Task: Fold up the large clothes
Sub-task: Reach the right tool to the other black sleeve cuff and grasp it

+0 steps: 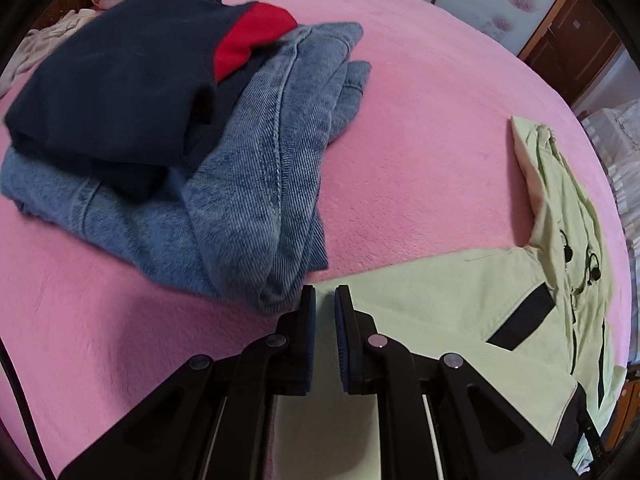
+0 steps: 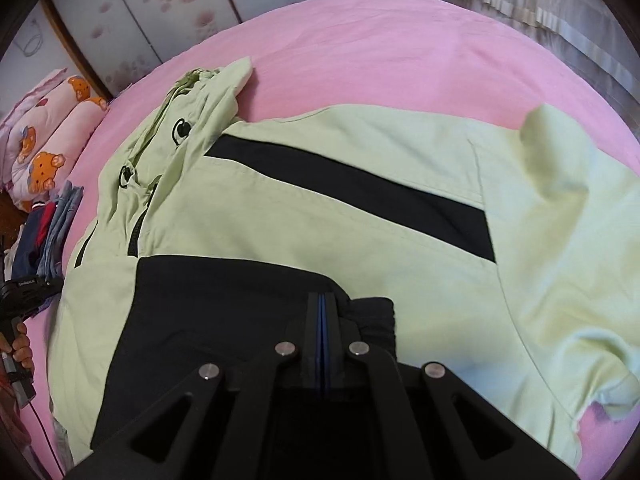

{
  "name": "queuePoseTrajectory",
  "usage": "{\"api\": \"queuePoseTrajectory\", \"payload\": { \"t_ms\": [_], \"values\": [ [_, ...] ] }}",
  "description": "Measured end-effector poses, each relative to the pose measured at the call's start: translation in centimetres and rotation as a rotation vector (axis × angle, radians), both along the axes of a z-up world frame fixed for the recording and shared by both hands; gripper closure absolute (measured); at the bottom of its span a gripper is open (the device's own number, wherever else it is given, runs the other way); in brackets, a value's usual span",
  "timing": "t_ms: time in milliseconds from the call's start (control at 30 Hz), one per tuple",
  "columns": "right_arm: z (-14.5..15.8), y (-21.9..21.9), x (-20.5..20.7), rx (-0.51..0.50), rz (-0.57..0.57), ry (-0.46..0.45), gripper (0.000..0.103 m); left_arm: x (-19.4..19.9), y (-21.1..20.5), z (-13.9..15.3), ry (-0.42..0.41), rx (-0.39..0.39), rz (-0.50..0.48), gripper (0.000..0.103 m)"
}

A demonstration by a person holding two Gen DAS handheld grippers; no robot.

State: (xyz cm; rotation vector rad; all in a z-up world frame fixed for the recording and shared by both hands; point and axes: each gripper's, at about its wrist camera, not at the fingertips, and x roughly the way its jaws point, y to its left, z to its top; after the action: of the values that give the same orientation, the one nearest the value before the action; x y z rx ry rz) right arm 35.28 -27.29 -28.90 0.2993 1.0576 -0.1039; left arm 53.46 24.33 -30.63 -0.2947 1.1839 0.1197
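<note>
While jacket lies under both tongs, R tongs seemingly pinch it.

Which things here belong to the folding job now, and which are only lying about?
For the job:
- green jacket
- left gripper
- right gripper

Lying about:
- folded jeans
- folded navy garment
- bear-print quilt
- pink bed cover
</note>
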Motion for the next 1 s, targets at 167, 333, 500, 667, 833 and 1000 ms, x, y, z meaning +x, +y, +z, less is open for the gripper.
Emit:
{"api": "queuePoseTrajectory", "payload": {
  "t_ms": [167, 333, 500, 667, 833, 1000],
  "values": [
    [2.2, 1.0, -0.8, -0.046, -0.064, -0.018, 0.103, 0.0, -1.7, 0.7, -0.002, 0.084, -0.044, 0.094],
    [5.7, 2.6, -3.7, 0.128, -0.148, -0.142, 0.103, -3.7, -3.0, 3.2, -0.046, 0.026, -0.027, 0.067],
    [5.0, 6.5, -7.2, 0.293, -0.217, -0.097, 0.101, -10.5, -7.3, 4.1, -0.033, 0.068, -0.140, 0.055],
    [3.2, 10.8, -11.1, 0.357, -0.135, 0.016, 0.100, -17.6, -11.2, 3.5, 0.071, 0.046, -0.216, 0.055],
    [2.1, 12.2, -16.4, 0.382, -0.069, 0.132, 0.100, -22.9, -15.4, 4.5, 0.081, 0.118, -0.343, 0.039],
    [1.8, 9.8, -21.2, 0.395, -0.013, 0.201, 0.100, -26.7, -18.8, 5.8, 0.114, 0.125, -0.364, 0.039]
  ]
}}
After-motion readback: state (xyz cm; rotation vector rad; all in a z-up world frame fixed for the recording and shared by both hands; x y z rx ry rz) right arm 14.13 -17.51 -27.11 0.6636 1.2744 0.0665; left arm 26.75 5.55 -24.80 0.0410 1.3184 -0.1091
